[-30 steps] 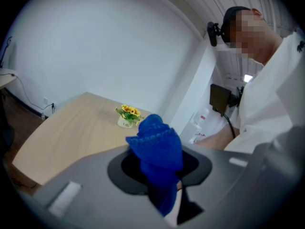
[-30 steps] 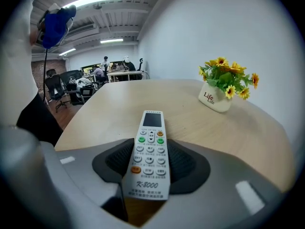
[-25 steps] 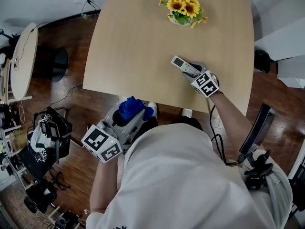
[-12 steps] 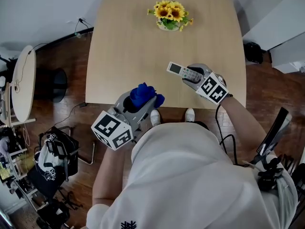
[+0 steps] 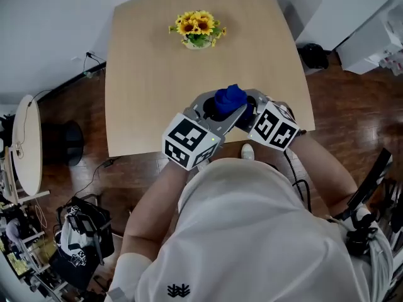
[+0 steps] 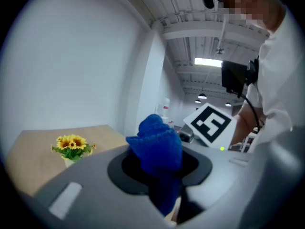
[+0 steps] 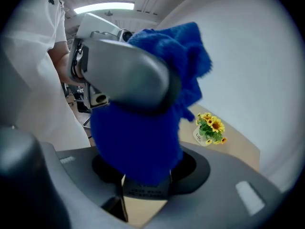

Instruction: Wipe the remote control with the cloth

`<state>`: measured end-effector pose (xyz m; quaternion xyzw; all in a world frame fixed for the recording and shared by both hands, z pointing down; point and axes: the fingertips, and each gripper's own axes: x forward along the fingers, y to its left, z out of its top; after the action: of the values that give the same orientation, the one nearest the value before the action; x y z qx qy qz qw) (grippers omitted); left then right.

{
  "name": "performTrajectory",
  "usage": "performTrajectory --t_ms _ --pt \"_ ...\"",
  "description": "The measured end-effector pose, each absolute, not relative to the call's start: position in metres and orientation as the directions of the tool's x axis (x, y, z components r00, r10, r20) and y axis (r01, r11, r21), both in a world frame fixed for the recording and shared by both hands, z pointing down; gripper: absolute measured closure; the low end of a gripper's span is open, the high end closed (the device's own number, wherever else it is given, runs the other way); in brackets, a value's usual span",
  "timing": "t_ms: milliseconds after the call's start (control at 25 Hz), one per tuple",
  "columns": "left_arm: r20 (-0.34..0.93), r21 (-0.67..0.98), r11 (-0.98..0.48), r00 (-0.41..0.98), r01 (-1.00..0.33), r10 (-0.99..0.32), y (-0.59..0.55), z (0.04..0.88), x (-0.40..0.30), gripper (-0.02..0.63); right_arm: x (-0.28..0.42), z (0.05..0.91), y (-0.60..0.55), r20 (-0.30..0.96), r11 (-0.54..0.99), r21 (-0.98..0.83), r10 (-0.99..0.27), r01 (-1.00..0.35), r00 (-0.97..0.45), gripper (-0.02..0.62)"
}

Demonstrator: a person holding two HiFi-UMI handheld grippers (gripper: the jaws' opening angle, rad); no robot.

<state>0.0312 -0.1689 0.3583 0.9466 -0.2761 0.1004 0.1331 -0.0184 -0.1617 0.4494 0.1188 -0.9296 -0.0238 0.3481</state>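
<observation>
My left gripper point(image 5: 221, 107) is shut on a bunched blue cloth point(image 5: 228, 97), held over the near edge of the wooden table point(image 5: 145, 87). The cloth point(image 7: 143, 142) lies on top of the remote control point(image 7: 145, 189), and only the remote's grey near end shows between the jaws in the right gripper view. My right gripper point(image 5: 249, 111) is shut on the remote, right next to the left gripper. In the head view the cloth and both grippers hide the remote. In the left gripper view the cloth point(image 6: 157, 144) sticks up from between the jaws.
A small pot of sunflowers point(image 5: 197, 29) stands at the table's far side. Dark wood floor surrounds the table, with a round white table point(image 5: 26, 143) and bags point(image 5: 79, 231) at the left. White furniture point(image 5: 371, 24) stands at the upper right.
My left gripper has come up and to the right with the cloth, from beside the table edge onto the remote in my right gripper. The remote is now covered.
</observation>
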Motion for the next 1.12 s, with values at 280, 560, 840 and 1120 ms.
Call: performTrajectory --t_ms 280,560,840,1120 --pt "0.301 0.128 -0.85 0.837 -0.511 -0.458 -0.17 0.369 0.059 0.462 -0.007 0.443 -0.165 0.625 0.947 0.073 -0.288 -0.313 -0.726 0.379" --pt "0.336 0.064 -0.839 0.804 -0.54 -0.491 -0.175 0.377 0.041 0.462 -0.003 0.439 -0.16 0.623 0.944 0.079 -0.297 -0.319 -0.723 0.379" --pt "0.355 0.045 -0.773 0.734 -0.632 -0.579 -0.192 0.379 -0.013 0.46 -0.005 0.438 -0.161 0.622 0.944 0.088 -0.301 -0.318 -0.723 0.379" --pt "0.376 0.036 -0.686 0.646 -0.726 -0.664 -0.21 0.387 -0.069 0.462 0.0 0.433 -0.167 0.621 0.941 0.101 -0.313 -0.322 -0.719 0.379"
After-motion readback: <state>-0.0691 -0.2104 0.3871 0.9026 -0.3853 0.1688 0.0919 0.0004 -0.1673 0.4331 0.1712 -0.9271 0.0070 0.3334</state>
